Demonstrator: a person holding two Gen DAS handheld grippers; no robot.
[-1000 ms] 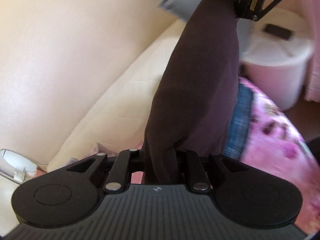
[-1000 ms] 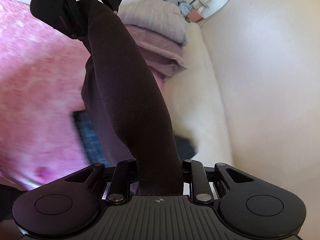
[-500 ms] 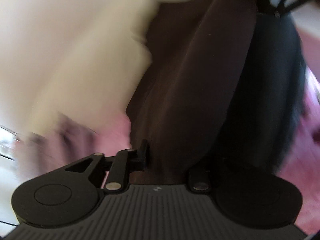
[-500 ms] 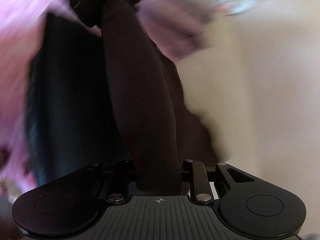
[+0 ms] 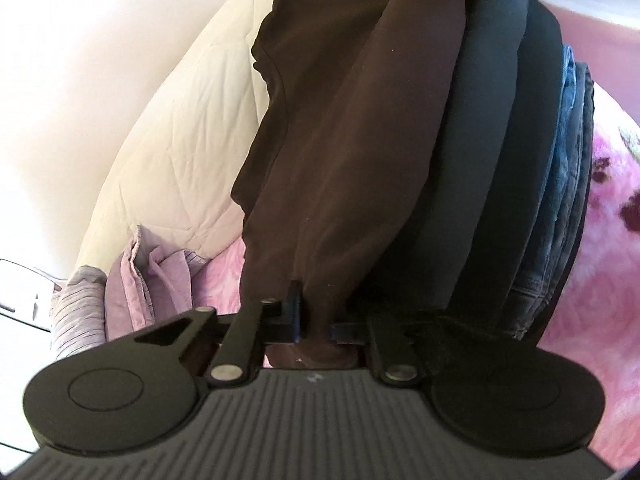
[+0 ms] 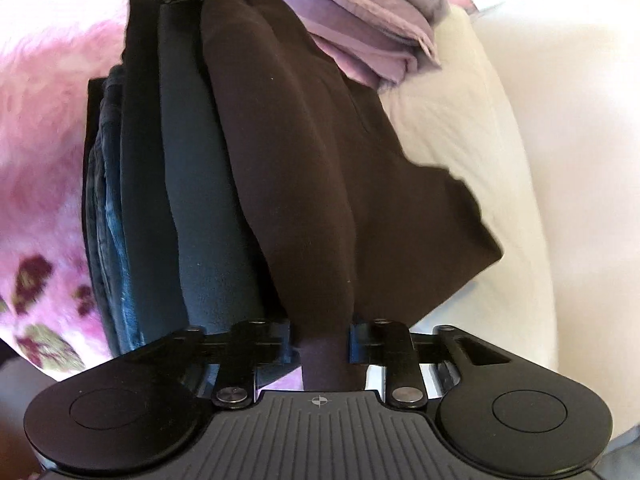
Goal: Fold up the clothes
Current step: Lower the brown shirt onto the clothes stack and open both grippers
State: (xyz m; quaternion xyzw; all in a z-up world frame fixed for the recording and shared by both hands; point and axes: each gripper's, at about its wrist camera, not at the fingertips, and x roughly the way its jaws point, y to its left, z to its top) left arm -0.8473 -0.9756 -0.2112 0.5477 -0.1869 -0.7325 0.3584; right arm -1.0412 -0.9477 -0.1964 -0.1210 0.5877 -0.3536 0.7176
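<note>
Left hand-held gripper (image 5: 316,320) and right hand-held gripper (image 6: 322,344) closing, each pinching the brown garment (image 5: 340,140), stretched over a folded stack (image 5: 500,160) on the bed (image 5: 600,240).

My left claw (image 5: 316,322) is closing, its jaws pinching a bunched end of the dark brown cloth garment (image 5: 340,140). The garment stretches away toward the top edge, lying over a stack of folded dark grey cloth (image 5: 480,168) and blue denim (image 5: 564,184) on my pink flowered fleece blanket (image 5: 608,240).
</note>
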